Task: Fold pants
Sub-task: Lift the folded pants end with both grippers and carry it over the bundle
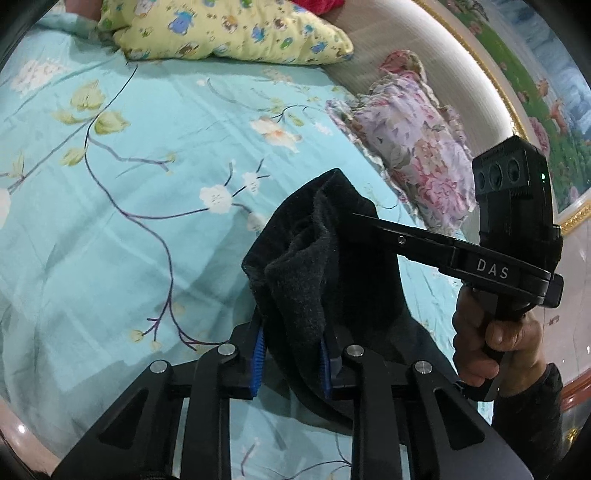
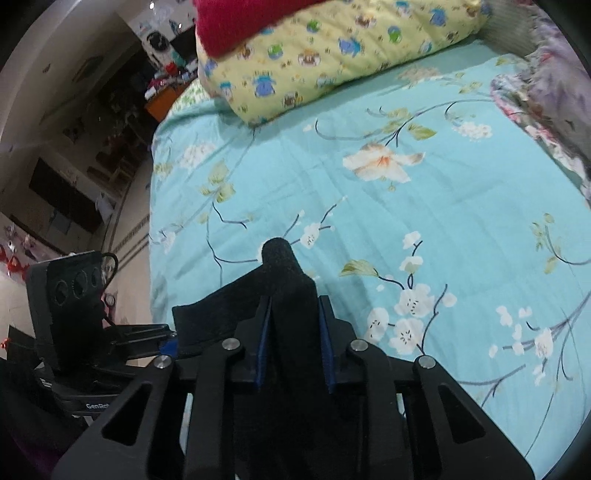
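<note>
Here both grippers clamp the black pants: left gripper and right gripper pinch bunched fabric above the bed; the rest of the pants is hidden below.

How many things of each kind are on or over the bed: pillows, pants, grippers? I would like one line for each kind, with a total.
Pillows: 2, the yellow cartoon pillow and the purple floral pillow
Pants: 1, the black pants
Grippers: 2, the left gripper and the right gripper, both clamped on the pants
Total: 5
</note>
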A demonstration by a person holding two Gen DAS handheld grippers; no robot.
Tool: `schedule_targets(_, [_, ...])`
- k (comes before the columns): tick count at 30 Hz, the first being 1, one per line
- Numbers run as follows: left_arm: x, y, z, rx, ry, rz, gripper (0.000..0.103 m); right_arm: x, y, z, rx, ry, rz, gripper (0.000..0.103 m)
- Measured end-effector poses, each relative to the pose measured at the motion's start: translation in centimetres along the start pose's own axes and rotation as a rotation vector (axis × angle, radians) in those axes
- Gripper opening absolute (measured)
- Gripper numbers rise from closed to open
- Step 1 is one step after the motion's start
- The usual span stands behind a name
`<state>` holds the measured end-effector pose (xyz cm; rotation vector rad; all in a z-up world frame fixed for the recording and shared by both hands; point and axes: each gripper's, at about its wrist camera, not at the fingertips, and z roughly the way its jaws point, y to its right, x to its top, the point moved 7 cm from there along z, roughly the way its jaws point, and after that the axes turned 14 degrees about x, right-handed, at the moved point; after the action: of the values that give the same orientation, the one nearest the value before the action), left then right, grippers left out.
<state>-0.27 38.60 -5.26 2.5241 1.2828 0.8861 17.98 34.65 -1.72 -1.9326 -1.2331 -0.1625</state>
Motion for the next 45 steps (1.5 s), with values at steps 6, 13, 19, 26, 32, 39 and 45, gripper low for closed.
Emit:
schedule_targets(6, [-0.1,1.9,-2.2,-0.030,0.033,0.036,0.022,-0.5,-1.4,-2.9,0.010,0.101,0.009,0.023])
schedule_targets(13, [-0.7,5.4,-5.0,-0.084,0.064,0.099,0.022,-1.7,-2.8,-6.8,0.024,0.194,0.008,0.022])
schedule_targets(19, [-2.0,9.4,-6.9,-0.105,0.095,0.192,0.022,-3.6,-3.8,-10.6,0.022,0.289,0.003,0.021])
schedule_targets(26, [-3.4,12.6,-7.7,-0.131,0.097,0.254,0.022,-6.3,-3.8,-14.3,0.023,0.408,0.027,0.021])
schedule_targets(32, [-4.8,15.0,-8.0,-0.141,0.099,0.311,0.022,-8.3,-3.7,-16.4,0.026,0.478,0.045,0.021])
schedule_targets(39, [-6.3,17.5,-8.2,-0.164,0.083,0.367,0.022,-10.4,-3.0,-18.6,0.034,0.550,0.061,0.021])
schedule_targets(45, [-7.7,20.2,-8.4,-0.188,0.074,0.431,0.022,-12.5,-2.5,-20.7,0.034,0.610,0.081,0.021])
